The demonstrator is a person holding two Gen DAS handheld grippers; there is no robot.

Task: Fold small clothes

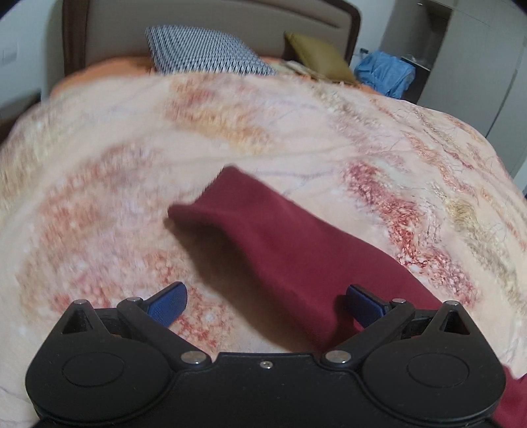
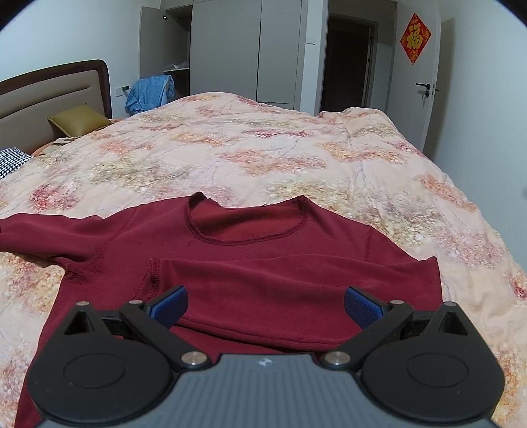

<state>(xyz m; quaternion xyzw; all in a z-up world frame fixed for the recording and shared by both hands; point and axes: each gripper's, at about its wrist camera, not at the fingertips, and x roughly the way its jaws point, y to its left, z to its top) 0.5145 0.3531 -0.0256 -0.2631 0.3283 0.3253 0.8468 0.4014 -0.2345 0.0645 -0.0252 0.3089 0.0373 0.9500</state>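
left tool (image 1: 265,304) is seen wide open, empty, over the maroon shirt's left sleeve (image 1: 263,237), which runs forward and leftward from it. right tool (image 2: 265,306), equally open and empty, is held above the folded-over right sleeve (image 2: 280,283). shirt (image 2: 250,237) lies flat on the bed (image 2: 263,148), collar farthest.

floral duvet (image 2: 263,154) on bed, padded headboard (image 1: 214,19), grey wardrobe (image 2: 243,49), open doorway (image 2: 349,62)

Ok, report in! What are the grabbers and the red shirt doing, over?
Left gripper open, empty. Right gripper open, over red shirt. One sleeve folded across, other spread on quilt. Nothing in the way.
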